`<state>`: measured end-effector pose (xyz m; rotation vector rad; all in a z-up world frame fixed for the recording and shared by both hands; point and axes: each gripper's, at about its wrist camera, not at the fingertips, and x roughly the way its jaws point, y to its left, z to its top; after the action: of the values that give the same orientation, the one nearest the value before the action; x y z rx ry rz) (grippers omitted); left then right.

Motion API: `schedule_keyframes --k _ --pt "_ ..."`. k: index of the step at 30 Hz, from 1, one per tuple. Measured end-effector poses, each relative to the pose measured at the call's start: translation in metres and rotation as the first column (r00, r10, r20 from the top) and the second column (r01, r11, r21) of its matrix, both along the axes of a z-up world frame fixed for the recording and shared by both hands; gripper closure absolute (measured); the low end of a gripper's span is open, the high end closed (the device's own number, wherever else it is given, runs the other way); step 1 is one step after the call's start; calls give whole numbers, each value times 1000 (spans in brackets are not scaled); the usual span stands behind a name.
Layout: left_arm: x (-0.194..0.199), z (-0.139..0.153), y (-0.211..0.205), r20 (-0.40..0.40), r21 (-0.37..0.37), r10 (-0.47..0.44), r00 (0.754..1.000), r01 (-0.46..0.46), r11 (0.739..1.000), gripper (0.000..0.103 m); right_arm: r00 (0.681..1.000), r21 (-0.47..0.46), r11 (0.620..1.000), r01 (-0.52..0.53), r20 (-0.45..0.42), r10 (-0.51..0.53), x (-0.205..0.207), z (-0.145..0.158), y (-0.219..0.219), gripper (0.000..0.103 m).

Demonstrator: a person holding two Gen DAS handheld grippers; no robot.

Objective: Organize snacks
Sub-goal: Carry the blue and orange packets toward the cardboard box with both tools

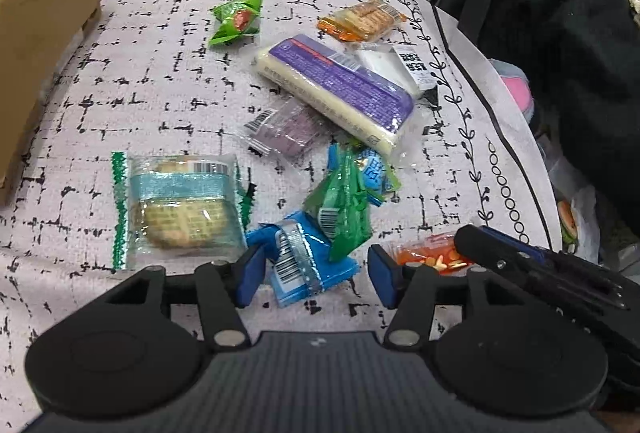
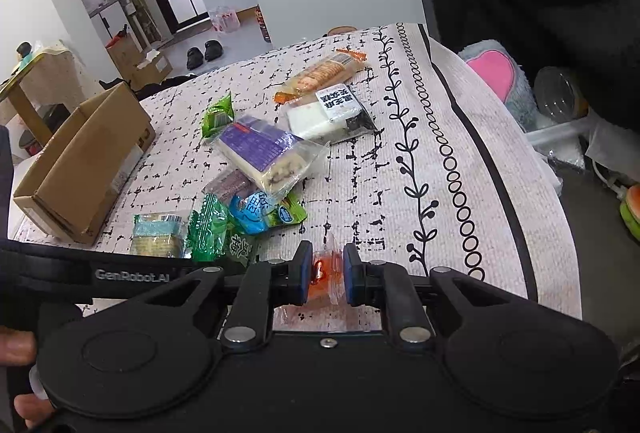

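Observation:
Several wrapped snacks lie on a patterned tablecloth (image 1: 160,81). My left gripper (image 1: 316,275) is open, its blue pads on either side of a blue snack packet (image 1: 308,265), with a green packet (image 1: 344,209) lying over it. A clear packet of biscuits (image 1: 180,209) lies to its left. A long purple-and-white bar (image 1: 336,89) lies further off. My right gripper (image 2: 327,273) is shut on a small orange snack packet (image 2: 322,273), which also shows in the left wrist view (image 1: 430,255). The right gripper's finger (image 1: 520,261) shows at the right of the left wrist view.
An open cardboard box (image 2: 84,161) stands at the table's left side; it also shows in the left wrist view (image 1: 44,25). An orange cracker pack (image 2: 320,75), a white pack (image 2: 328,113) and a green candy (image 1: 238,17) lie further back. The table's right edge (image 2: 532,193) drops to clutter.

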<state>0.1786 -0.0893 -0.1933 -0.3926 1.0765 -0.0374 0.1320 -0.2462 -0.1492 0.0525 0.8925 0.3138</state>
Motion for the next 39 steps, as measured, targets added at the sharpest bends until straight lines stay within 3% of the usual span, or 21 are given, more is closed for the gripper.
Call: schedule_keyframes --k 2,5,22,39 --pt "-1 1 1 -3 14 -13 1000 13 1000 59 1000 1 1000 -1 2 1 0 1 0 87" --pt "-5 5 6 -4 8 -26 1000 26 1000 61 1000 4 1000 -2 5 2 1 2 1 87" --pt "-20 55 30 102 -37 -5 995 9 999 63 994 33 997 -63 92 59 10 35 23 88" --pt "-21 91 72 204 -16 61 977 -59 998 63 972 30 986 -161 176 154 26 64 66 88"
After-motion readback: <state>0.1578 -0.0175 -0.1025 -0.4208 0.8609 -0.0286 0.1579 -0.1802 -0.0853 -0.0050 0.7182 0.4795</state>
